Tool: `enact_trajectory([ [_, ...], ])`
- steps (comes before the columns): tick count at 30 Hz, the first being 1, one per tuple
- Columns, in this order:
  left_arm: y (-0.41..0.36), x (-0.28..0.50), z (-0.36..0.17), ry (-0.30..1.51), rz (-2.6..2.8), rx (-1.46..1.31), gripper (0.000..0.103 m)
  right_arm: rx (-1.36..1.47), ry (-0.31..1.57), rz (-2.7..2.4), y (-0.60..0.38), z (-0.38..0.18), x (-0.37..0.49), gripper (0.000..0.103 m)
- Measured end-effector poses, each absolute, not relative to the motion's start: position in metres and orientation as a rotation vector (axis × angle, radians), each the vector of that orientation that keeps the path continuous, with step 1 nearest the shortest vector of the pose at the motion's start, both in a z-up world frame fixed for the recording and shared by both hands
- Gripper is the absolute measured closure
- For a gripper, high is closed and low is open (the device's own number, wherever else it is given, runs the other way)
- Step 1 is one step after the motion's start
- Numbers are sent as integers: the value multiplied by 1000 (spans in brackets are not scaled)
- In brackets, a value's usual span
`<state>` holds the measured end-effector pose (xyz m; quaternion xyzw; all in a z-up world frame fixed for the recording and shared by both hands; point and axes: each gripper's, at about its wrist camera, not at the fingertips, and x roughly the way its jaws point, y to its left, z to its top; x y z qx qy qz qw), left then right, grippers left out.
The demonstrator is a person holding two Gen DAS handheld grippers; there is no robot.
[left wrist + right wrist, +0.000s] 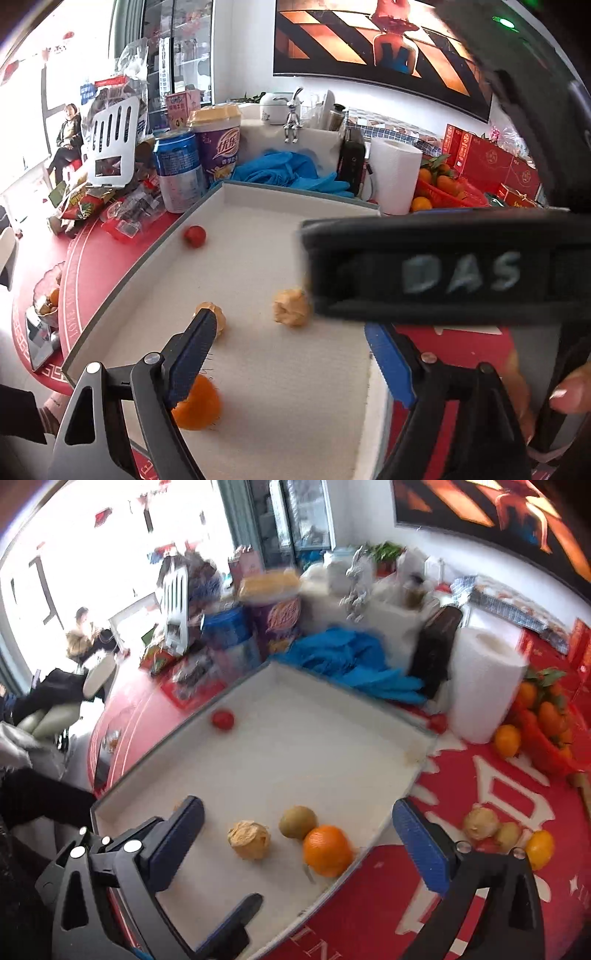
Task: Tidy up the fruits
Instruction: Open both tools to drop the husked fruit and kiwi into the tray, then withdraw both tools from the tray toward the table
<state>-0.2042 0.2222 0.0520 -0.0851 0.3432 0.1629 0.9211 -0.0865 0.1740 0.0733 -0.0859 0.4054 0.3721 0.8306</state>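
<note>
Your right gripper jaws: wide, empty | left gripper jaws: open, empty | round orange citrus fruit sits in shallow white cardboard tray near its front edge: firm, rolls easily; grip across its middle | papery tan husked fruit beside it: light, crushable.

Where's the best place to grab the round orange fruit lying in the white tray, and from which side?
Grip the round orange fruit across its widest middle, coming down from above. A brownish-green fruit touches its far-left side and the white tray rim runs close on the right, so probably set the open right tool fingers on the free sides.
</note>
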Motion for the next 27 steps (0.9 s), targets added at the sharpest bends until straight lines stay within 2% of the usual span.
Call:
enact_trajectory([
  [8, 158, -191, 68, 748, 156, -75, 16, -53, 841, 587, 78, 78, -76, 1],
  [14, 85, -163, 41, 858, 67, 84, 16, 12, 950, 292, -29, 42, -76, 1],
  [20, 57, -129, 21, 898, 82, 97, 15, 24, 1002, 117, -92, 18, -77, 0],
  [22, 58, -123, 21, 907, 83, 80, 13, 31, 990, 97, -96, 18, -75, 0],
  [26, 70, -115, 17, 935, 95, 6, 1, -27, 977, 51, -92, 16, -73, 0],
  [27, 75, -112, 15, 947, 81, -32, 1, -24, 975, 55, -92, 15, -72, 0],
])
